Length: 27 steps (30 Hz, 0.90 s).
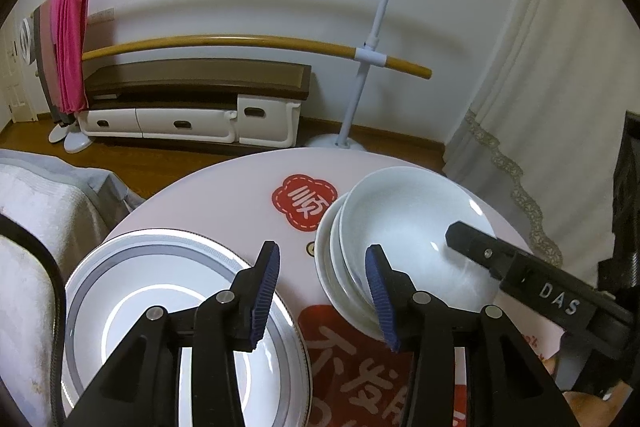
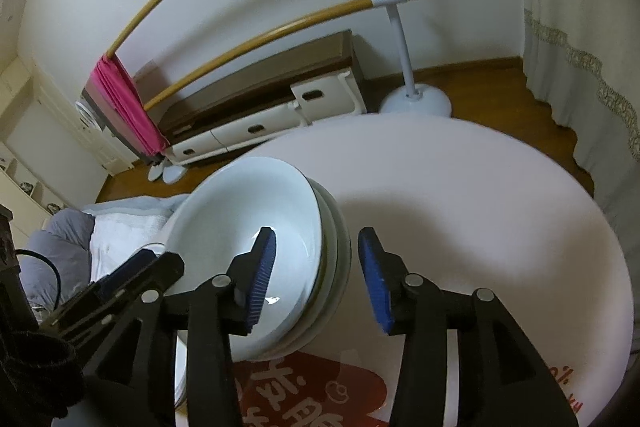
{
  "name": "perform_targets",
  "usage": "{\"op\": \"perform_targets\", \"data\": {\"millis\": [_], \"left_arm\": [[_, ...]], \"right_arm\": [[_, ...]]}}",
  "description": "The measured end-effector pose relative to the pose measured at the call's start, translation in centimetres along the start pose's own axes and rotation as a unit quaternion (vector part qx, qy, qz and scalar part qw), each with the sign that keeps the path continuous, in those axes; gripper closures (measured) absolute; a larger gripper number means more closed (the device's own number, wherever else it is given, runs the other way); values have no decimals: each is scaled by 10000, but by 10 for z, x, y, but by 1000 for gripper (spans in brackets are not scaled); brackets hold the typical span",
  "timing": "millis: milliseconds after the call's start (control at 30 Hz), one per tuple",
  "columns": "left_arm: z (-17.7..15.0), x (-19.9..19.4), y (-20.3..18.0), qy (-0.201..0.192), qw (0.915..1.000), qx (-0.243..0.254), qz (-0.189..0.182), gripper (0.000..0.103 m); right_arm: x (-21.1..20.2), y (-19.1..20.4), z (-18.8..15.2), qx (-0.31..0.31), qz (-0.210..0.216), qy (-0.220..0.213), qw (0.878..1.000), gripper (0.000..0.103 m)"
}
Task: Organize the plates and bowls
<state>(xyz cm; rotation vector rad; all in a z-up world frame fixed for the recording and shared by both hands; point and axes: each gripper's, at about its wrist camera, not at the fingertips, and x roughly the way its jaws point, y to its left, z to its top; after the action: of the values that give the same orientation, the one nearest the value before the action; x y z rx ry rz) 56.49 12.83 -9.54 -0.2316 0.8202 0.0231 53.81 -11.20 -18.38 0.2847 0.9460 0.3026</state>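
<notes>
Your right gripper (image 2: 316, 267) stands apart, straddling the near rim of the top bowl (image 2: 248, 211), which leans crooked on the stack (image 2: 336, 267) at mid-table (image 2: 480, 195). Your left gripper (image 1: 322, 291) is apart too, empty, between the stack and the ringed plate (image 1: 132, 267). Clamp off-centre and the bowl may skid off the stack; a hard nudge could topple it all.

Each black tool (image 1: 322, 291) has ribbed blue pads (image 2: 262, 277), silver screws, "DAS" lettering.
</notes>
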Motion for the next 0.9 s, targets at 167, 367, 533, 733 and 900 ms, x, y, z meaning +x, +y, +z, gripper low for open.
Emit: {"op": "perform_targets", "data": {"millis": [167, 367, 533, 733, 900], "left_arm": [[-12, -23, -1, -149, 9999, 23, -14, 59], [-39, -64, 1, -412, 9990, -31, 156, 50], [-69, -96, -1, -590, 9977, -147, 299, 44], [-103, -127, -14, -724, 9967, -113, 358, 27], [-124, -149, -22, -776, 9963, -92, 351, 20]], "right_arm": [[-20, 9, -2, -65, 13, -137, 9999, 51], [-49, 15, -13, -161, 20, -287, 9995, 44], [-71, 18, -27, -229, 28, -309, 9993, 41], [-99, 22, -47, -362, 46, -349, 9987, 33], [-120, 23, -57, -457, 107, -382, 9982, 26]]}}
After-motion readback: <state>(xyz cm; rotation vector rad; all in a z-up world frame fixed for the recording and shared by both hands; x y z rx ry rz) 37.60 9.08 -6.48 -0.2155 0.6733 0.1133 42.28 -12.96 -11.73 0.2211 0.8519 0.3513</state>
